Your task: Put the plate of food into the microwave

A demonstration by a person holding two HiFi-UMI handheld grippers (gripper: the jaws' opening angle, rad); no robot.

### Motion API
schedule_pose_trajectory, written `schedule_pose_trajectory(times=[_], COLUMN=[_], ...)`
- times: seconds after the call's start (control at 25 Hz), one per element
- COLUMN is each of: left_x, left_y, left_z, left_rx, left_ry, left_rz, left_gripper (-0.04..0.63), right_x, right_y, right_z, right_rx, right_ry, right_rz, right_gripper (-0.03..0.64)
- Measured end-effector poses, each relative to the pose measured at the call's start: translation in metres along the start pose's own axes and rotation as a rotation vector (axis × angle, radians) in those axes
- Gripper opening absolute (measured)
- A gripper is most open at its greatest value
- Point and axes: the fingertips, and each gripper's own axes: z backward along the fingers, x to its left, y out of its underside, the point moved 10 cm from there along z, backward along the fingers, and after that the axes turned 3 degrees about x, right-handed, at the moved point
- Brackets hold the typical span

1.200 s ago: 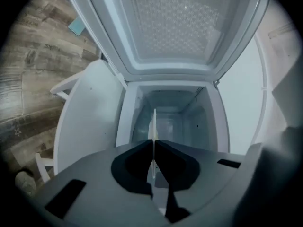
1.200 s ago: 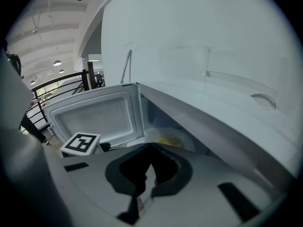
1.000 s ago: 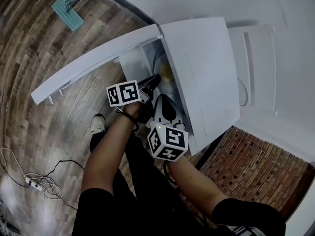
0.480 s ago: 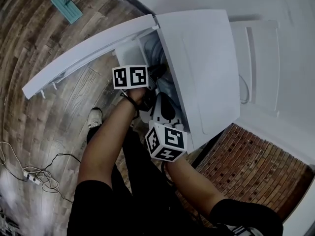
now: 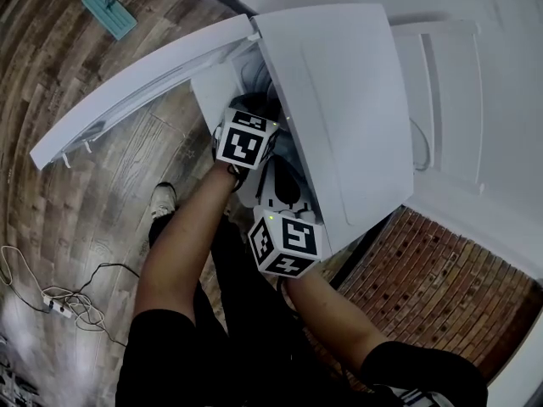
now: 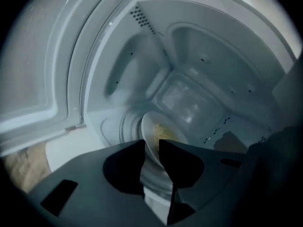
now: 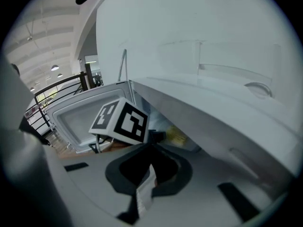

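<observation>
The white microwave (image 5: 339,108) stands with its door (image 5: 136,91) swung wide to the left. My left gripper (image 6: 152,150) reaches into the cavity, shut on the rim of a white plate (image 6: 150,129) that carries yellow food (image 6: 163,132). The plate hangs tilted just above the round turntable (image 6: 124,124). From the head view only the left gripper's marker cube (image 5: 246,138) shows at the cavity mouth. My right gripper (image 5: 275,173) waits outside below the microwave's front, jaws shut with nothing in them. The right gripper view catches the left cube (image 7: 120,119) and a bit of the food (image 7: 176,137).
Wooden floor lies below, with a teal tool (image 5: 106,7) at the far left and a power strip with cable (image 5: 59,308) nearer. A brick wall (image 5: 441,287) runs at the lower right. A white appliance (image 5: 450,83) sits right of the microwave. My shoe (image 5: 164,202) shows under the door.
My left gripper has pushed forward into the microwave cavity with the plate, its cube turning as it went. The right gripper has barely moved.
</observation>
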Motion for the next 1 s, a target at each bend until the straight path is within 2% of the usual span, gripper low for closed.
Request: schedule_pose_trajectory(times=[0.08, 0.2, 0.32, 0.44, 0.48, 0.52, 0.56, 0.72, 0.84, 1.0], left_x=[-0.002, -0.001, 0.002, 0.007, 0.006, 0.004, 0.002, -0.001, -0.007, -0.016], left_y=[0.002, 0.008, 0.010, 0.011, 0.011, 0.010, 0.010, 0.012, 0.011, -0.006], left_z=[0.000, 0.001, 0.002, 0.014, 0.020, 0.027, 0.033, 0.074, 0.120, 0.173], left_rx=[-0.043, -0.110, -0.150, -0.175, -0.181, -0.186, -0.188, -0.150, -0.155, -0.169], left_ry=[-0.069, -0.111, -0.098, -0.130, -0.148, -0.156, -0.150, -0.127, -0.177, -0.242], left_rz=[-0.108, -0.191, -0.170, -0.151, -0.169, -0.185, -0.189, -0.116, -0.077, -0.076], left_gripper=[0.091, 0.092, 0.094, 0.085, 0.025, -0.002, -0.002, -0.002, -0.002, -0.002], right_x=[-0.002, -0.003, -0.004, -0.003, -0.002, -0.001, 0.001, 0.011, 0.014, 0.022], right_y=[0.002, 0.005, 0.007, 0.009, 0.009, 0.009, 0.008, 0.003, -0.004, -0.021], right_z=[0.000, 0.001, 0.001, 0.002, 0.003, 0.004, 0.005, 0.011, 0.017, 0.028], right_rx=[0.004, 0.003, -0.002, 0.003, 0.004, 0.004, 0.002, -0.026, -0.052, -0.095], right_ry=[0.004, 0.005, 0.002, -0.018, -0.027, -0.035, -0.040, -0.062, -0.073, -0.102], right_rz=[-0.005, -0.010, -0.012, -0.024, -0.028, -0.031, -0.032, -0.027, -0.035, -0.050], right_gripper=[0.005, 0.005, 0.005, 0.005, 0.005, 0.005, 0.005, 0.005, 0.005, 0.005])
